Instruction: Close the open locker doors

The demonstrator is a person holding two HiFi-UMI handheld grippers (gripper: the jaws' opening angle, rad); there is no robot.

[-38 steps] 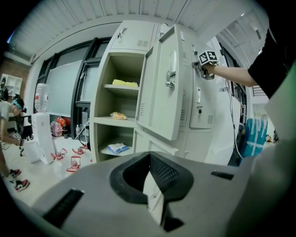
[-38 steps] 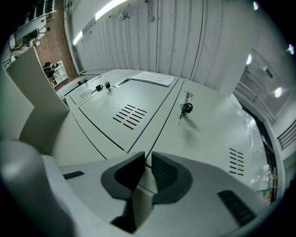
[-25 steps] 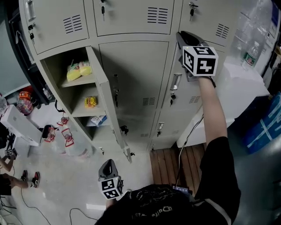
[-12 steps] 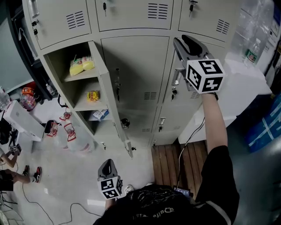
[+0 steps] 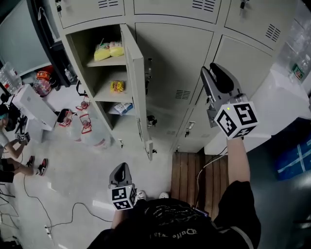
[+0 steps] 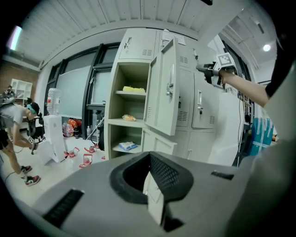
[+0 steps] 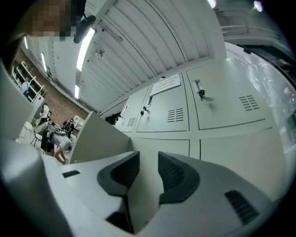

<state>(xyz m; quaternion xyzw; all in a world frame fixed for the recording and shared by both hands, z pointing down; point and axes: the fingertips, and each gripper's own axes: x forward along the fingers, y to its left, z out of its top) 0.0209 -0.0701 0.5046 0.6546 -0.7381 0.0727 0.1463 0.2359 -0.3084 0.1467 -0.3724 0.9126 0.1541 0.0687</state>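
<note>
Just opened, empty: R hand-held gripper (image 5: 212, 70); L hand-held gripper (image 5: 121, 168) clenched; upper lockers (image 5: 165, 6) cropped.

Subject wore a black short-sleeved shirt (image 5: 170, 221); pale script lettering (image 5: 167, 232) ran across it, bottom centre. The left gripper (image 5: 121, 168) and right gripper (image 5: 213, 72) were grey-shelled with black ribbed pads (image 7: 175, 175); each bore a white cube (image 5: 236, 120) of black square markers.

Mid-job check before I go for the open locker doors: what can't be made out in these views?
- Print on the shelf packets: too small in the head view and the left gripper view.
- Paper notice, right gripper view: too small to read.
- Lower open door: edge-on in the head view; its bottom is hidden behind the left gripper in the left gripper view.
</note>
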